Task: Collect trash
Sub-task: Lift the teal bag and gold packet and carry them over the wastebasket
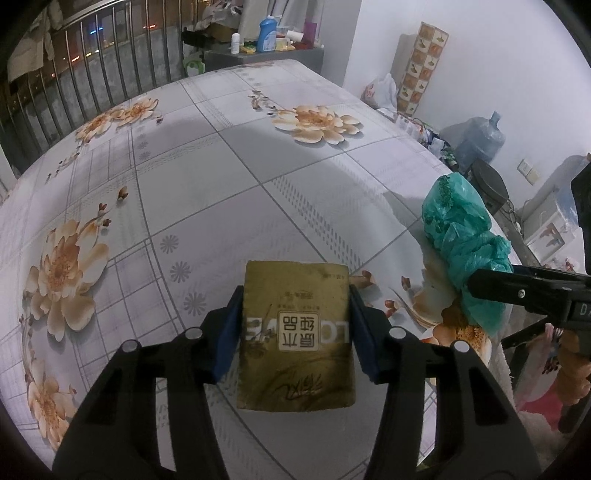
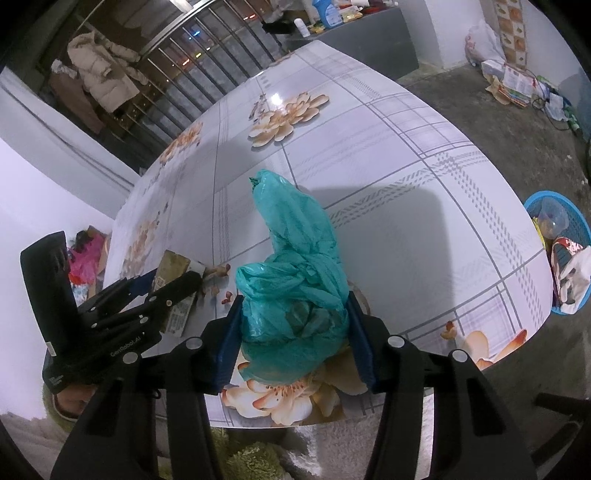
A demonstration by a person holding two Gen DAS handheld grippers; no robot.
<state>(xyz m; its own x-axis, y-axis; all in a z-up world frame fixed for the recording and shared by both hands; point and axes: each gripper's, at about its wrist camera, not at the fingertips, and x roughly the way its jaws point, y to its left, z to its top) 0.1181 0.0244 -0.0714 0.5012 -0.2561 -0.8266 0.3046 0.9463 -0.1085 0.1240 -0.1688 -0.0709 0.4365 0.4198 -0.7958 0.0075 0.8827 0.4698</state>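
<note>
A flat olive-gold tissue packet [image 1: 295, 369] with printed characters lies on the flowered table [image 1: 258, 166]. My left gripper [image 1: 295, 314] is shut on it, both blue pads against its long sides. In the right wrist view, the same packet [image 2: 173, 266] shows under the left gripper [image 2: 162, 280]. A crumpled teal plastic bag [image 2: 295, 258] stands on the table's near edge, and my right gripper [image 2: 293, 317] is shut on its lower bunch. From the left wrist view, the bag [image 1: 461, 229] sits at the right with the right gripper [image 1: 491, 284] reaching into it.
A blue basket [image 2: 565, 236] holding rubbish stands on the concrete floor right of the table. A metal railing [image 1: 92, 74] runs behind the table, with a cluttered shelf and blue bottle [image 1: 267, 35] beyond. A water jug [image 1: 480, 140] and bags sit by the far wall.
</note>
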